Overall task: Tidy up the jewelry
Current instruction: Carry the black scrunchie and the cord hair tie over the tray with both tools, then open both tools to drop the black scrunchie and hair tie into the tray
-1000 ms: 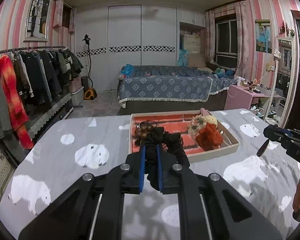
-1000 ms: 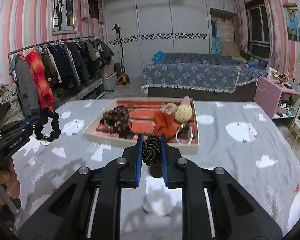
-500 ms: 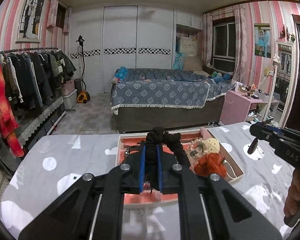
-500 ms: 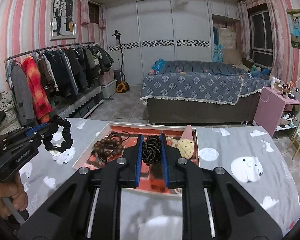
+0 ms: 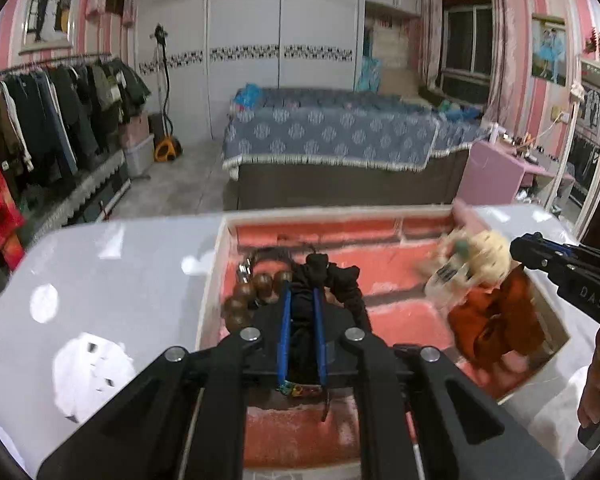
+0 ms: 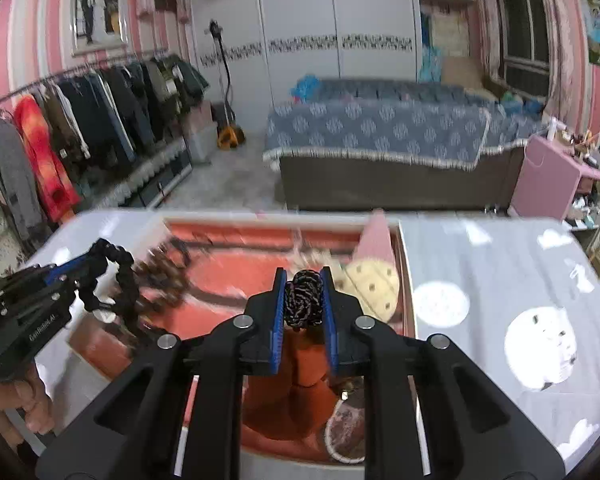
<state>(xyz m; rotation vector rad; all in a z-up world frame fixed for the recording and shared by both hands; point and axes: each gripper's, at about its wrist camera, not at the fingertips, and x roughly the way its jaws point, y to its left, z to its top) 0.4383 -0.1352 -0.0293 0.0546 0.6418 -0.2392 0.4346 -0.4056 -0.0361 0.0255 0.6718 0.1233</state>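
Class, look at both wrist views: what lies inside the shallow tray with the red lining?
Inside the tray: brown wooden beads, an orange fabric piece and a cream dotted ornament. Both claws and their black scrunchies cover much of the red floor.

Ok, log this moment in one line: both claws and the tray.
left claw: shut on black scrunchie | right claw: shut on braided hair tie | both over red-lined tray | nothing released yet

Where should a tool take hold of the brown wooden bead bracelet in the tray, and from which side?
Probably grip the wooden bead bracelet across its bead strand on the left arc, coming from above. It lies flat on the tray floor, so only a top approach gets fingers either side of the strand. Its right part is hidden behind the black scrunchie that the left tool holds.
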